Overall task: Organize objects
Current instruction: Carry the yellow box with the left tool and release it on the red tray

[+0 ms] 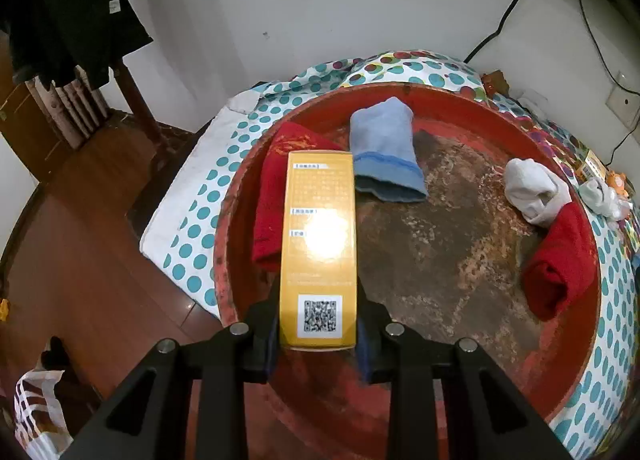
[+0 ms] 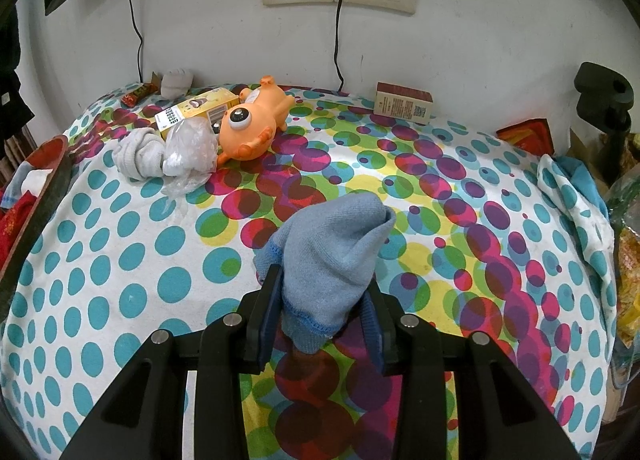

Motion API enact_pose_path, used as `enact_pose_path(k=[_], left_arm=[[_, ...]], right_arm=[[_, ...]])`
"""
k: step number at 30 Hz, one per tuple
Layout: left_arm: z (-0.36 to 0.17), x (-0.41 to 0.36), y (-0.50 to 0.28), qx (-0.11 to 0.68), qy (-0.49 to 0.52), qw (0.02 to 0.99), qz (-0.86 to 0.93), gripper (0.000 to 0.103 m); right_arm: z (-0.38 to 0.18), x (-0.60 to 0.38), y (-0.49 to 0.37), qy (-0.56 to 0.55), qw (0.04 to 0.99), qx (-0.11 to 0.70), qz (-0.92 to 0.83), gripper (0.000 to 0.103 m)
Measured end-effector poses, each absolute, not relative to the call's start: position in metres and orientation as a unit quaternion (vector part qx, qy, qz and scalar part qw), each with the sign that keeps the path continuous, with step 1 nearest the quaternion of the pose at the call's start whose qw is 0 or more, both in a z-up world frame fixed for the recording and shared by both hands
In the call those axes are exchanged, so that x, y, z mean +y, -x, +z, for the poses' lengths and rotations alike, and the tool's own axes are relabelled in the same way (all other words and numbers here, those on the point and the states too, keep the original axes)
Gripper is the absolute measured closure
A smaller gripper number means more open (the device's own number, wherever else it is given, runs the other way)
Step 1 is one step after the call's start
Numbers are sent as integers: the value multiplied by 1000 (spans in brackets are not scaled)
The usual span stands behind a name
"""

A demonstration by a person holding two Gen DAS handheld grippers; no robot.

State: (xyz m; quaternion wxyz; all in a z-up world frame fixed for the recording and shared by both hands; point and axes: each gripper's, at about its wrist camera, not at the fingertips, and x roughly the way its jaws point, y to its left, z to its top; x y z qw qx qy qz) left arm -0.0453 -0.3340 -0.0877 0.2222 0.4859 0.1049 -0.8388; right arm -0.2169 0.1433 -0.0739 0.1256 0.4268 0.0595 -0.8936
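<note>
The left gripper (image 1: 318, 324) holds a tall yellow cardboard box with a QR code on its label (image 1: 318, 248), its fingers pinching the box's lower end from both sides. The box hangs over the near rim of a round red basin with a worn, rust-brown floor (image 1: 448, 244), which sits on a bed covered in a dotted sheet (image 1: 192, 220). Inside the basin lie a folded red cloth (image 1: 272, 200) partly under the box, a rolled light-blue sock (image 1: 384, 148), a bunched white sock (image 1: 534, 190) and a second red cloth (image 1: 560, 260).

The right gripper (image 2: 320, 316) holds a light-blue knitted sock (image 2: 336, 252) above the bed sheet, its fingers pressed on the cuff end while the toe stands up slack beyond them.

The likeliest slip is with the box: it is gripped only at one end, and its glossy faces look slick, so a tilt could swing the long free end down or let it slide out and land on the red cloth or outside the rim. The held sock is soft and caught by little fabric; a quick move could pull it free onto the bed. Near the wall, an orange rubber toy with a big eye (image 2: 250, 124), a crumpled clear plastic bag (image 2: 188, 152) and a grey-white sock (image 2: 138, 156) lie close together, so a later reach there may drag a neighbour along.
</note>
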Motion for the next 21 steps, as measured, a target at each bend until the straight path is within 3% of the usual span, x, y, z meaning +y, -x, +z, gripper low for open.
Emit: enact_pose_path(k=[11, 15, 21], left_arm=[[-85, -329, 37, 100, -478, 229, -842, 64], [-78, -323, 30, 97, -471, 236, -844, 48], [-61, -299, 20, 62, -449, 241, -858, 48]], right_arm=[[-73, 138, 217, -426, 122, 63, -894, 67], [-73, 136, 215, -425, 120, 67, -895, 67], [-73, 144, 214, -421, 112, 82, -896, 67]])
